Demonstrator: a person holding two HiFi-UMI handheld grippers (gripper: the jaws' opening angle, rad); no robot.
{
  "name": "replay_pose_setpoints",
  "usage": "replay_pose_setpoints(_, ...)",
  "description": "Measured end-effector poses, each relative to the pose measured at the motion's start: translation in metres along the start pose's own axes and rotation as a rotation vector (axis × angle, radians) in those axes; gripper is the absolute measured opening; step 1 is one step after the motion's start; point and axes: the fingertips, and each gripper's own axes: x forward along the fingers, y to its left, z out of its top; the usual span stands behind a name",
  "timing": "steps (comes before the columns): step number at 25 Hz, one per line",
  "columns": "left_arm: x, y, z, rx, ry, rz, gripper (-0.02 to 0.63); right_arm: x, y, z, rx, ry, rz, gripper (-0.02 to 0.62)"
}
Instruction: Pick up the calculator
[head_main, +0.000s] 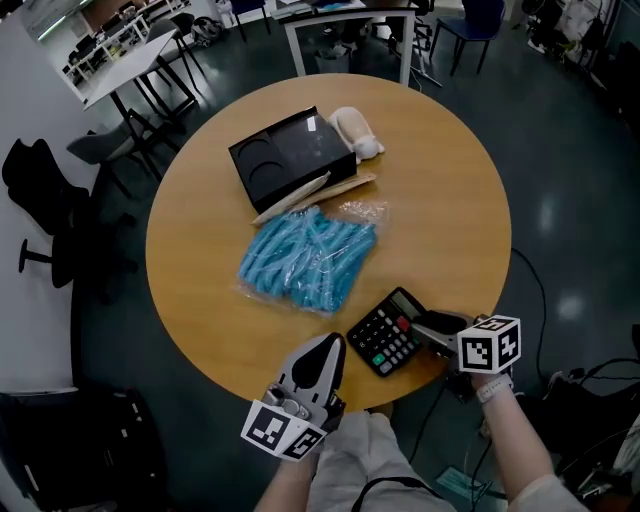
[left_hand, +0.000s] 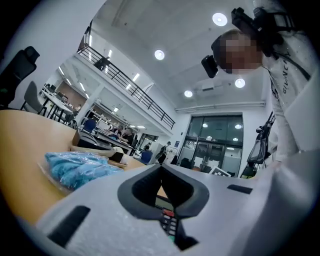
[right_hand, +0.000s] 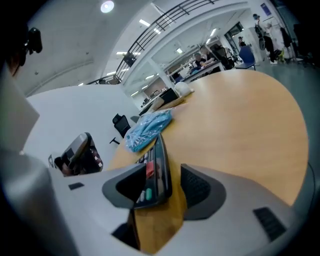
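The black calculator (head_main: 385, 333) lies on the round wooden table (head_main: 450, 200) close to its near edge. My right gripper (head_main: 422, 332) reaches in from the right and is open. The calculator's (right_hand: 156, 170) near end sits between the jaws. The left finger is close against its keys, and bare table shows between it and the right finger (right_hand: 200, 187). My left gripper (head_main: 330, 346) hovers at the table's front edge, left of the calculator, with its fingertips together and nothing between them. In the left gripper view the calculator's keys (left_hand: 167, 220) show through the gap below the tips.
A clear bag of blue curly pieces (head_main: 305, 258) lies mid-table, just beyond the calculator. Farther back are a black box (head_main: 290, 155), a cream-coloured object (head_main: 355, 130) and long pale sticks (head_main: 300, 198). A black office chair (head_main: 45, 205) stands on the floor to the left.
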Motion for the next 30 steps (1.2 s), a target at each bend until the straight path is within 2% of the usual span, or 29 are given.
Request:
replay_pose_setpoints(2,-0.008,0.001,-0.004,-0.02,0.017,0.008,0.008,0.006,0.008,-0.002,0.011,0.041,0.043,0.215)
replay_pose_setpoints(4,-0.015,0.006,-0.004,-0.036,0.028,0.024,0.008,0.01,0.015,0.0,0.052,0.038,0.078,0.197)
replay_pose_setpoints(7,-0.027,0.017,0.004,-0.047,0.022,0.058,0.008,0.014,0.017,0.003,0.111,0.018,0.098,0.092)
replay_pose_setpoints(8,-0.03,0.02,0.007,-0.047,0.02,0.066,0.008,0.014,0.019,0.004,0.133,0.007,0.117,0.082)
replay_pose_setpoints(13,-0.039,0.03,0.018,-0.037,0.019,0.08,0.008,0.009,0.038,0.007,0.292,-0.091,0.257,0.057)
replay_pose_setpoints(17,-0.04,0.028,0.029,-0.039,0.014,0.074,0.008,-0.011,0.051,0.029,0.435,-0.24,0.338,0.057)
replay_pose_setpoints(24,-0.034,0.01,0.059,-0.011,-0.016,0.034,0.008,-0.058,0.082,0.075,0.386,-0.358,0.321,0.057)
replay_pose_setpoints(30,-0.017,-0.008,0.09,0.01,-0.08,-0.009,0.008,-0.092,0.108,0.114,0.341,-0.466,0.339,0.057)
